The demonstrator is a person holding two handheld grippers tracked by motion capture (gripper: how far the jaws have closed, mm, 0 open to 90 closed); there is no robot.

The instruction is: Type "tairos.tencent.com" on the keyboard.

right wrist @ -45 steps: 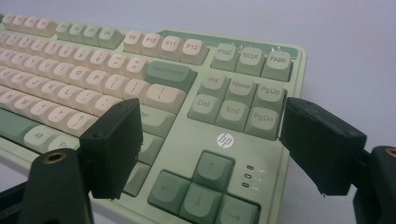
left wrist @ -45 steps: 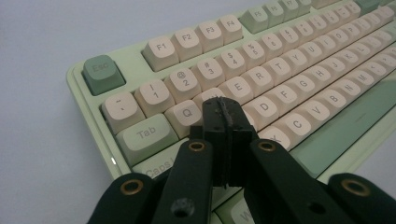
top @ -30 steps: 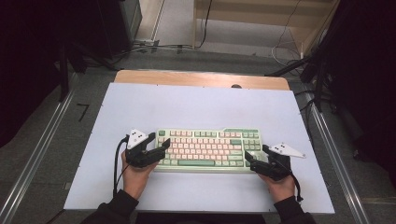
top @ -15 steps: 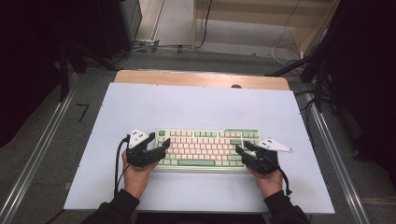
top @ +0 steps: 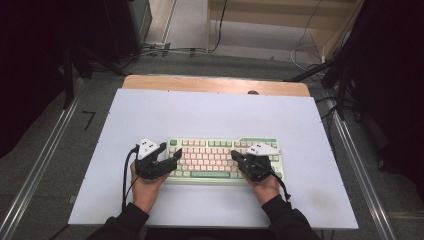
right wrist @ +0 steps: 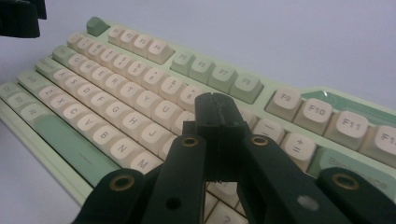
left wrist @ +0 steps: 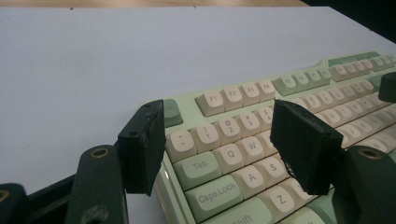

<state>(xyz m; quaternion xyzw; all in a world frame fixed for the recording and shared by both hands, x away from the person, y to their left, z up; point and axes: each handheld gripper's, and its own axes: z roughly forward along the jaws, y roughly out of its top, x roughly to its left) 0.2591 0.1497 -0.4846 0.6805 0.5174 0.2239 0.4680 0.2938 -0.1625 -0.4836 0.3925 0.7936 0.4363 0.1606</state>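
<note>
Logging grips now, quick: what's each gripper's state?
Left gripper: open, jaws astride the keyboard's left corner, gripping nothing.
Right gripper: jaws just closed, shut and empty, over the keys.

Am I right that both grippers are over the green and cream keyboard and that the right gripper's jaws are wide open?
Not quite: the right gripper has its jaws shut together with nothing between them, as the right gripper view shows. It is over the keyboard, as is the left gripper.

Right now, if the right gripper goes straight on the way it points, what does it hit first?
Probably the keyboard: the shut right gripper points low over the middle letter and number keys. How high it rides above them is unclear.
</note>
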